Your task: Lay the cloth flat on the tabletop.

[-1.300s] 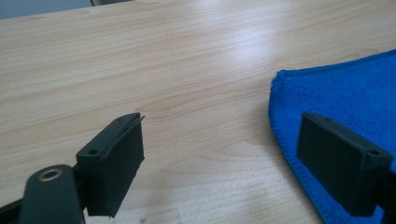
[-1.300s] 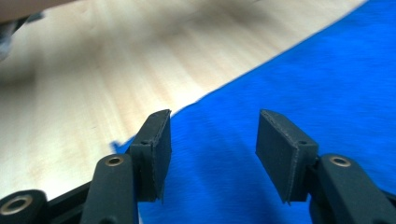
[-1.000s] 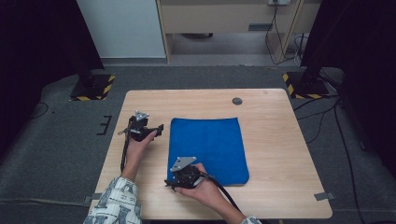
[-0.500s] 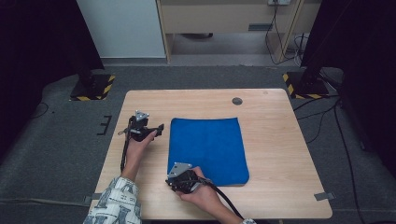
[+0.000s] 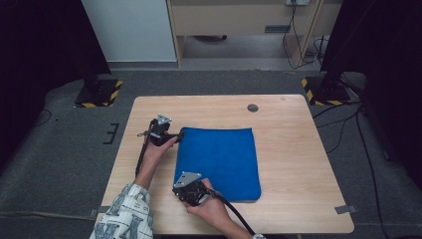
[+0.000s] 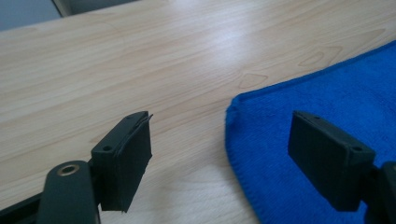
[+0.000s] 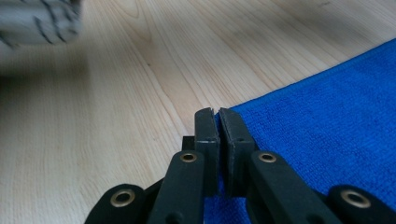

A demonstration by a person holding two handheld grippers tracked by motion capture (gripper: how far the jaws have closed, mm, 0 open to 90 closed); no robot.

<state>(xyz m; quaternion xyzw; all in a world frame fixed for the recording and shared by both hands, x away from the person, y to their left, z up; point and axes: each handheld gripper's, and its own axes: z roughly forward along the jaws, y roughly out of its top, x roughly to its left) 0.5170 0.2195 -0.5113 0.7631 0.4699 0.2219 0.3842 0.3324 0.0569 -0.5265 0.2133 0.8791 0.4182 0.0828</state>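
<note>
Cloth: one blue terry towel (image 5: 219, 162), rectangular, flat on the counter's middle.
Counter: pale wood-grain (image 5: 298, 164), one dark round grommet (image 5: 253, 107) (far side).
Left tool (image 6: 219, 154): jaws apart, straddling the towel's far-left corner.
Right tool (image 7: 218, 135): jaws together, pinching the near-left edge.

Left gripper (image 5: 175, 134) held far left, jaws wide apart, forearm reaching up from a patterned sleeve (image 5: 124, 216). Right gripper (image 5: 186, 191) near, jaws pressed together.
</note>
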